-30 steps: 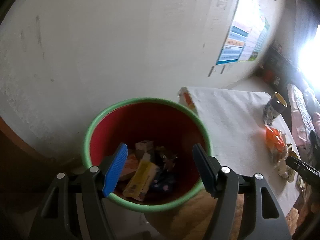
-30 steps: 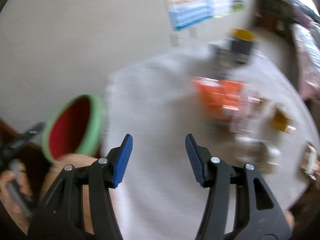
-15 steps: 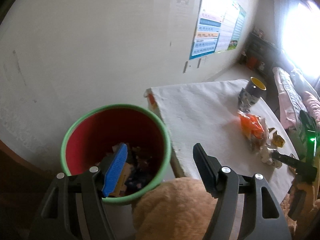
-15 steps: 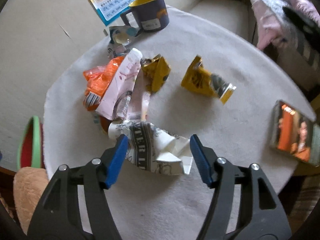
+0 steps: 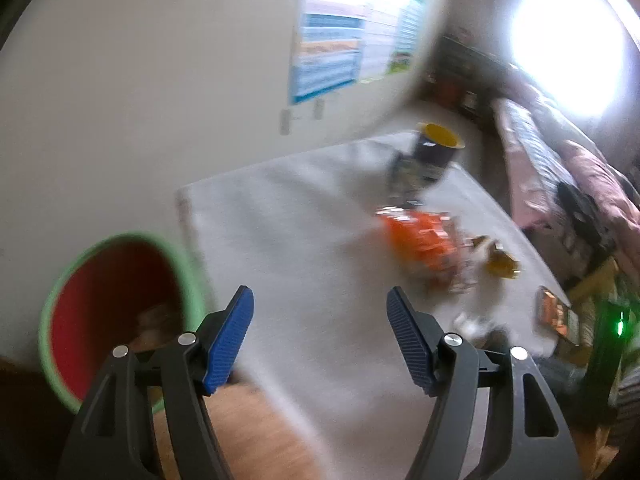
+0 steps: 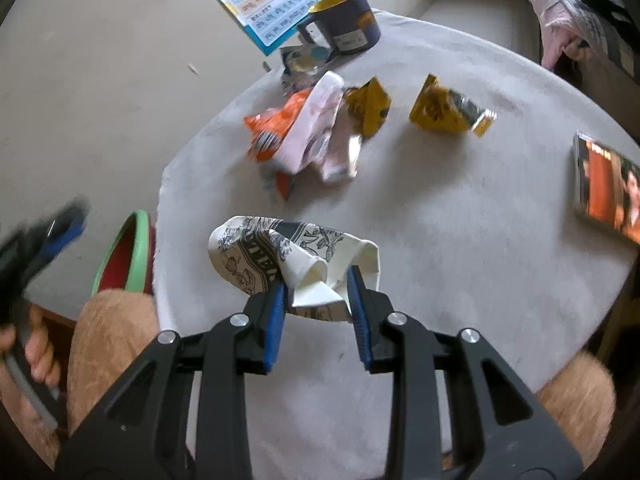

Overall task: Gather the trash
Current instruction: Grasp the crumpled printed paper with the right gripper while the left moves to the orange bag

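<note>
The right gripper (image 6: 316, 300) is closing its jaws on the near edge of a crumpled printed paper cup (image 6: 288, 260) lying on the white tablecloth (image 6: 460, 240), while the left gripper (image 5: 320, 332) hangs released, nothing between its jaws, beside the green-rimmed red bin (image 5: 116, 304).

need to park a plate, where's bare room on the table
Bare: the near cloth between the crumpled paper cup and the case, and the strip by the bin. Crowded: the wrapper pile and yellow packet before the mug.
</note>
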`<state>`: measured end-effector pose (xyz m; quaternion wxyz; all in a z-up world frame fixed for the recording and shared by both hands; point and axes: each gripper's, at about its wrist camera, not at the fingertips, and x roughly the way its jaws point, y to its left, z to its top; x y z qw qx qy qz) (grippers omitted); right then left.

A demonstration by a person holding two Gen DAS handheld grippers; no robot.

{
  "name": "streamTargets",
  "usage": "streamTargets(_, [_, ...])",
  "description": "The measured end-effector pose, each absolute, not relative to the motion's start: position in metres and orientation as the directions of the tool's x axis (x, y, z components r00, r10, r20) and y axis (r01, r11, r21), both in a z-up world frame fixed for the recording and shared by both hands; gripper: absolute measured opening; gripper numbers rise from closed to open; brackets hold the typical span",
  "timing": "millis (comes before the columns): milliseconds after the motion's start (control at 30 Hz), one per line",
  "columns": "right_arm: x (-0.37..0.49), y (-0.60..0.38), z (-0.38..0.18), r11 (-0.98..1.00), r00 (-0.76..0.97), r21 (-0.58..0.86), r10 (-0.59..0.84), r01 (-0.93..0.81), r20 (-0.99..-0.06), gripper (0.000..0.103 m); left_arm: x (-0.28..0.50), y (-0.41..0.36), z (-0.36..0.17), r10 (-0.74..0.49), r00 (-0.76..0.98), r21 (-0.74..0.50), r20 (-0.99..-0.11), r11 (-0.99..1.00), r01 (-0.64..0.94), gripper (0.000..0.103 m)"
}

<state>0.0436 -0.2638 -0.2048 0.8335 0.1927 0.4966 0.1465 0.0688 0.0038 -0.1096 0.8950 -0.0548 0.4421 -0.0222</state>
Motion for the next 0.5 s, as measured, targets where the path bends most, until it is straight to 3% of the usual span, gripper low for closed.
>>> streamTargets(233, [0.042,-0.271,-0.213,0.862,0.458,0.506,0.465,-0.039,-0.757,0.030,0.141,-0.058,-0.139,-0.209,0.536,-0.217,-0.818,0.975,0.048,0.066])
streamTargets(500, [0.039,-0.276,-0.215,0.846,0.460,0.531,0.487,-0.037,-0.743,0.030,0.199,-0.091,-0.190,-0.215,0.406,-0.230,-0.888,0.973,0.012,0.066])
